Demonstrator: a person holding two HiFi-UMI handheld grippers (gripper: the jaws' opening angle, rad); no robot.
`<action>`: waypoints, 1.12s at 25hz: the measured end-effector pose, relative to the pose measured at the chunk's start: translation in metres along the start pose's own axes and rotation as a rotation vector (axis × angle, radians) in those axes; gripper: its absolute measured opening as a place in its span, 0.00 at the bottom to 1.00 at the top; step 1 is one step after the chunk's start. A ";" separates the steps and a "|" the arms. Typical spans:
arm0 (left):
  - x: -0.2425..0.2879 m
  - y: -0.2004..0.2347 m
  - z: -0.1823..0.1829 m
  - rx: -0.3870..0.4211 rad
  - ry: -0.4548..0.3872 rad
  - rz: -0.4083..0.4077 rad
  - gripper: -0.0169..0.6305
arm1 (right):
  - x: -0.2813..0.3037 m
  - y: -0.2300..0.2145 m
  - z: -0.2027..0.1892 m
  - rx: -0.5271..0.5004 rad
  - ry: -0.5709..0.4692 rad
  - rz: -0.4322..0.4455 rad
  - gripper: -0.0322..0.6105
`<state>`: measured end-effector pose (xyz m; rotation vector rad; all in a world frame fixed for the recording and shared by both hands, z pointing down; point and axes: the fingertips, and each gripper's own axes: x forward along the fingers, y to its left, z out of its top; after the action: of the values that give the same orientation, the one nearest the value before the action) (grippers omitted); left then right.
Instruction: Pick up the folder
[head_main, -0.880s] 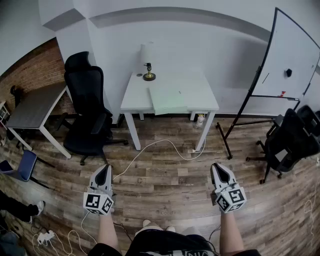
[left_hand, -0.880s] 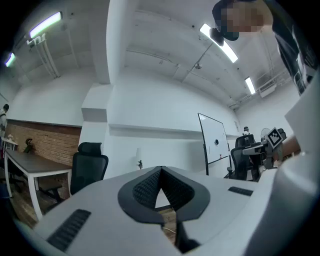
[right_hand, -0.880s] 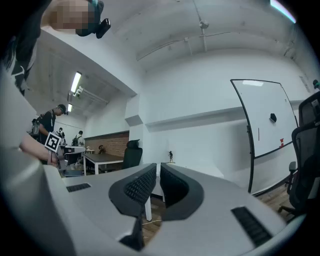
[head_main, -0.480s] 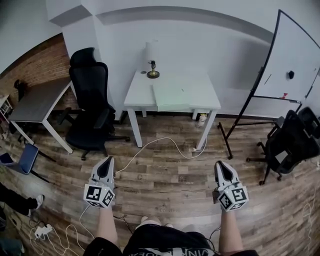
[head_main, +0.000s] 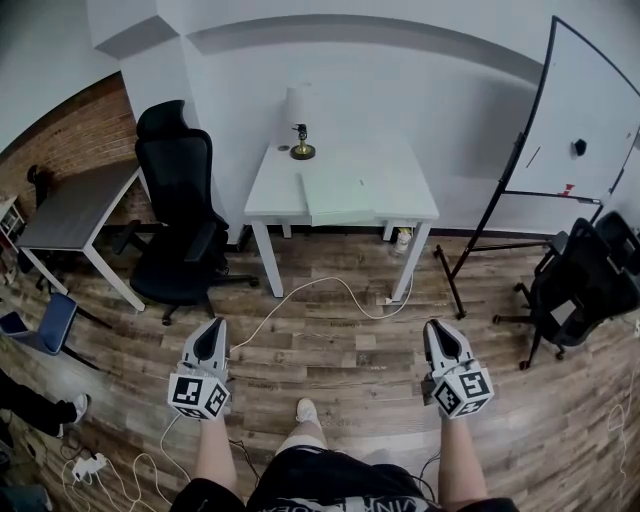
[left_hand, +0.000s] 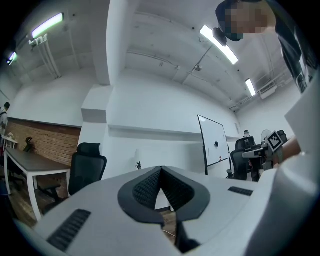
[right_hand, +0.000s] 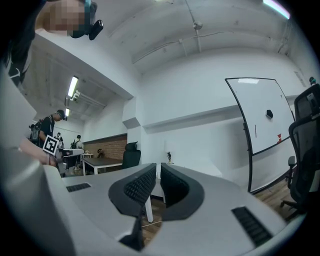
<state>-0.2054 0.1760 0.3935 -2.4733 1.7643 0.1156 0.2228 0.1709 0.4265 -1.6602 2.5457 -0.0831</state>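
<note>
The pale green folder (head_main: 338, 198) lies flat on the white table (head_main: 405, 190) against the far wall, its near edge at the table's front. Both grippers hang level over the wooden floor, well short of the table. The left gripper (head_main: 213, 325) is shut and empty; in the left gripper view (left_hand: 160, 170) its dark pads meet at the tip. The right gripper (head_main: 436, 326) is shut too, and the right gripper view (right_hand: 158, 172) shows only a thin slit between its pads, with nothing in it.
A brass-footed lamp (head_main: 298, 125) stands at the table's back left. A black office chair (head_main: 180, 215) and a grey desk (head_main: 70, 210) are to the left. A whiteboard (head_main: 590, 110) on a stand and another chair (head_main: 580, 285) are to the right. Cables (head_main: 300, 295) trail across the floor.
One shoe has come forward between the grippers. Both grippers keep about the same place and stay shut. The table sits at much the same distance.
</note>
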 end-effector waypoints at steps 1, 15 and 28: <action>0.004 0.001 -0.003 -0.001 0.001 0.001 0.05 | 0.004 -0.002 -0.002 0.000 0.002 0.000 0.11; 0.107 0.046 -0.045 -0.035 0.038 0.003 0.05 | 0.116 -0.040 -0.034 0.041 0.067 -0.006 0.29; 0.223 0.088 -0.090 -0.076 0.092 -0.015 0.05 | 0.239 -0.069 -0.071 0.070 0.147 0.002 0.33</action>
<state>-0.2155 -0.0729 0.4530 -2.5839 1.8087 0.0700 0.1815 -0.0763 0.4904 -1.6850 2.6152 -0.3016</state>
